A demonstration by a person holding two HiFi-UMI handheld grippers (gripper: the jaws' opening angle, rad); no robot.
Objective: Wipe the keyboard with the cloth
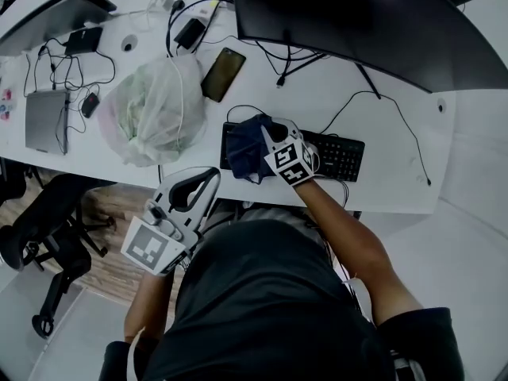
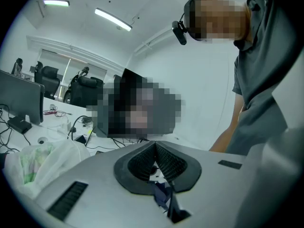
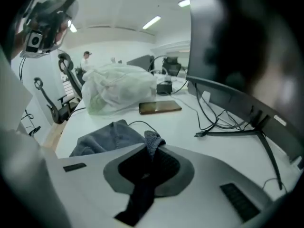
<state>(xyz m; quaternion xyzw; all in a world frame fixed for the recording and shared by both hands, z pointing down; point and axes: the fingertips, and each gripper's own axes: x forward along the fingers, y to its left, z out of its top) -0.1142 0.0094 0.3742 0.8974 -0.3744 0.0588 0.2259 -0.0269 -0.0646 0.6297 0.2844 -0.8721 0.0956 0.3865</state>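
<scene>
Wiping step, judged early | right gripper clenched on crumpled dark-blue fabric cloth, on left end of flat black keyboard | left gripper pinched together, empty, well left of keyboard | next: probably sweep cloth rightward over the keys.

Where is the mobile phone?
In the head view, the phone lies on the desk left of centre, between the plastic bag and the monitor, beyond the left end of the keyboard.

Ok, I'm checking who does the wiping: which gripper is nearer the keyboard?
Right. The right gripper is over the keyboard's left end, shut on the cloth. The left gripper is at the desk's front edge, near the person's body.
</scene>
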